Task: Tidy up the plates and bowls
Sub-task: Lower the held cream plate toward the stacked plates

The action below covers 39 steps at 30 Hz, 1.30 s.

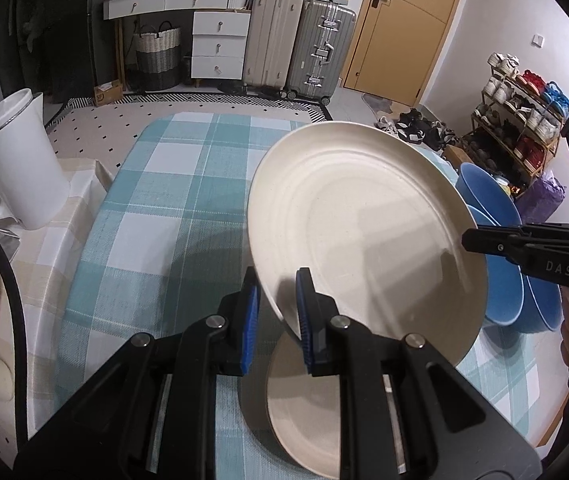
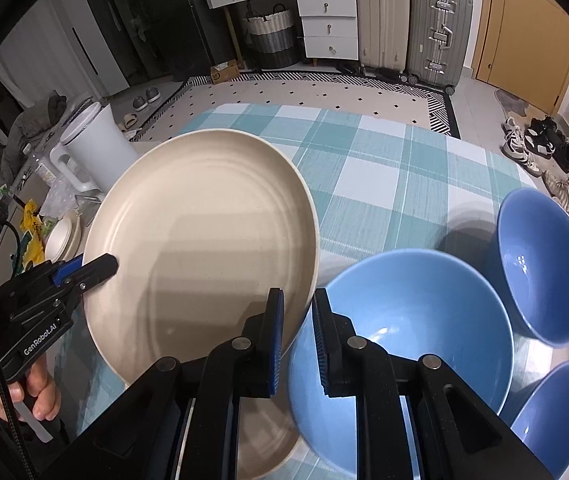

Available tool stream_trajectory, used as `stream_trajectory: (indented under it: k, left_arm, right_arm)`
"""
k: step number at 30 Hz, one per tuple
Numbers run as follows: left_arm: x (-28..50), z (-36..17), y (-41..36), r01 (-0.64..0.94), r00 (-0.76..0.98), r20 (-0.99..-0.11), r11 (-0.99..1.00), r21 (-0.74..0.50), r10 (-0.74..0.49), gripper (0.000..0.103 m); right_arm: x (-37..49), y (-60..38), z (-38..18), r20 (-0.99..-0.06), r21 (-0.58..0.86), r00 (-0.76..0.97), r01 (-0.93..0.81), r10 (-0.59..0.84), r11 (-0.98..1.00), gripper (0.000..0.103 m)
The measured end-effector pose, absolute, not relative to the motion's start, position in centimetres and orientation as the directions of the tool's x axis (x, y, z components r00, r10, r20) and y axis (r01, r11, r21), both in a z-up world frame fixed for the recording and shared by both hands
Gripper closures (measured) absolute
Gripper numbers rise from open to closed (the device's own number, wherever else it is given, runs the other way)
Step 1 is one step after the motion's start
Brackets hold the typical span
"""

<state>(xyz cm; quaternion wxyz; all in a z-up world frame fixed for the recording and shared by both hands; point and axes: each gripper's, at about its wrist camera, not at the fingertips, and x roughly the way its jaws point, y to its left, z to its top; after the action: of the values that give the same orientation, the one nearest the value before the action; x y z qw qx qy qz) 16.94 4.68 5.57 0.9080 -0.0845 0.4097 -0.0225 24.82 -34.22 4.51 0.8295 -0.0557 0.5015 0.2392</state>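
Table [image 2: 384, 168] under teal-checked cloth; patterned rug [image 2: 324, 96], suitcases [image 2: 436, 28], white drawers [image 2: 328, 28], yellow door [image 1: 408, 28] behind. Left claw [image 1: 278, 312] and right claw [image 2: 298, 336] each clamped on cream plate [image 2: 204, 240] rim, plate tilted above table beside blue bowls [image 2: 404, 320].

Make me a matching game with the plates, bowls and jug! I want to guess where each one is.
Things:
1. cream plate
2. second cream plate
3. blue bowls
4. white jug

Places:
A. lying flat on the checked cloth
B. beside the checked cloth, on the beige one
C. lifted and tilted, pinched by both tongs, left tongs and right tongs
D. grouped right of the plates

Pairs: 1-C, 2-A, 3-D, 4-B
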Motion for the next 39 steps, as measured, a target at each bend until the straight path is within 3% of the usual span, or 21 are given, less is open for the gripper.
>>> stream_trajectory:
  k: [39]
  left_arm:
    - [9.2,1.4,2.8,0.036,0.625,-0.774,0.994,-0.101,-0.101,0.087]
  right_arm:
    - [13.8,-36.6,0.1,-0.837,0.204,0.378,-0.456,0.396,0.866,0.087]
